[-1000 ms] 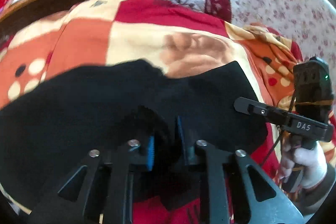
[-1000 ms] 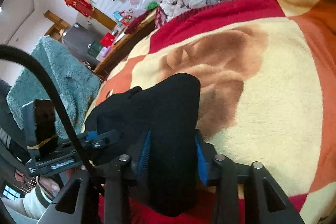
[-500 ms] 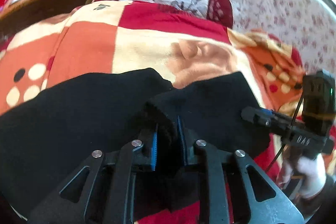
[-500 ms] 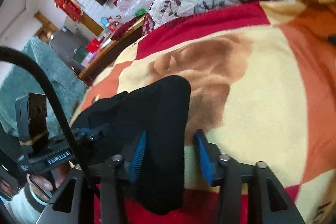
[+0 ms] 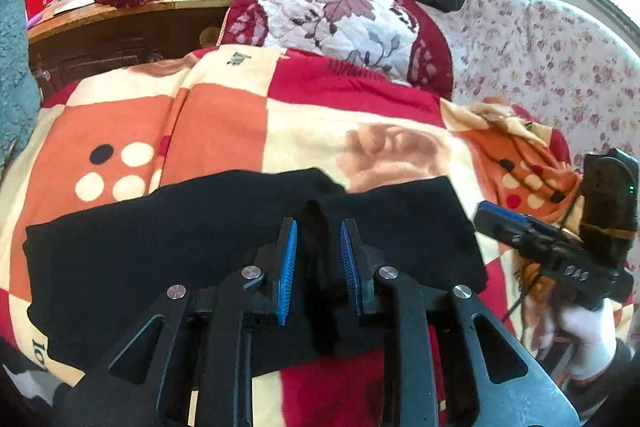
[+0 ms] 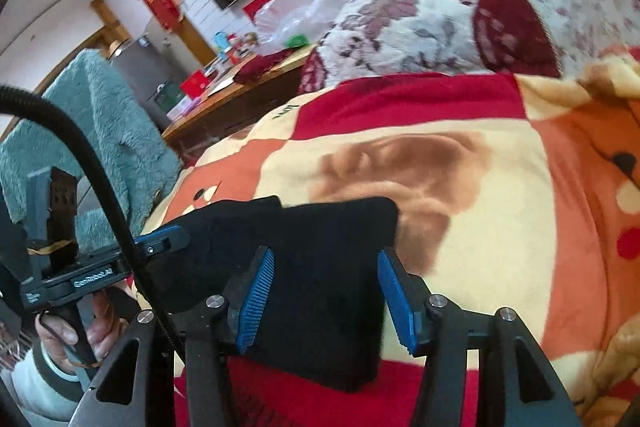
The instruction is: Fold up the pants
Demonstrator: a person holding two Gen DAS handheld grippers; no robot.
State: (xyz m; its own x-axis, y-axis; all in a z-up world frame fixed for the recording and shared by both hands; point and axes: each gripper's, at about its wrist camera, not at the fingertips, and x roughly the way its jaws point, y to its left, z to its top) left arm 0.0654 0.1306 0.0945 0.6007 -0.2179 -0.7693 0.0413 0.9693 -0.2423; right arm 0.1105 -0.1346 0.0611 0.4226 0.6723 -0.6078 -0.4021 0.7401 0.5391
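The black pants [image 5: 160,247] lie spread on a red, orange and cream checked blanket [image 5: 304,131]. My left gripper [image 5: 318,239] has its blue pads a little apart, with an upright fold of the black cloth standing between them without being squeezed. My right gripper [image 6: 326,267] is wide open, its blue pads on either side of the pants' right end [image 6: 320,267], which lies flat between them. The right gripper also shows at the right edge of the left wrist view [image 5: 492,215].
A white and maroon floral quilt [image 5: 336,19] is bunched at the far end of the bed. A floral sheet [image 5: 540,67] lies to the right. A wooden desk [image 5: 120,15] with a plastic bag stands beyond. A teal fleece [image 6: 100,131] hangs at left.
Both grippers have opened. The right one let go of the pants' end and spread wide. The left pads have parted from the fold. The cloth has settled flatter on the blanket.
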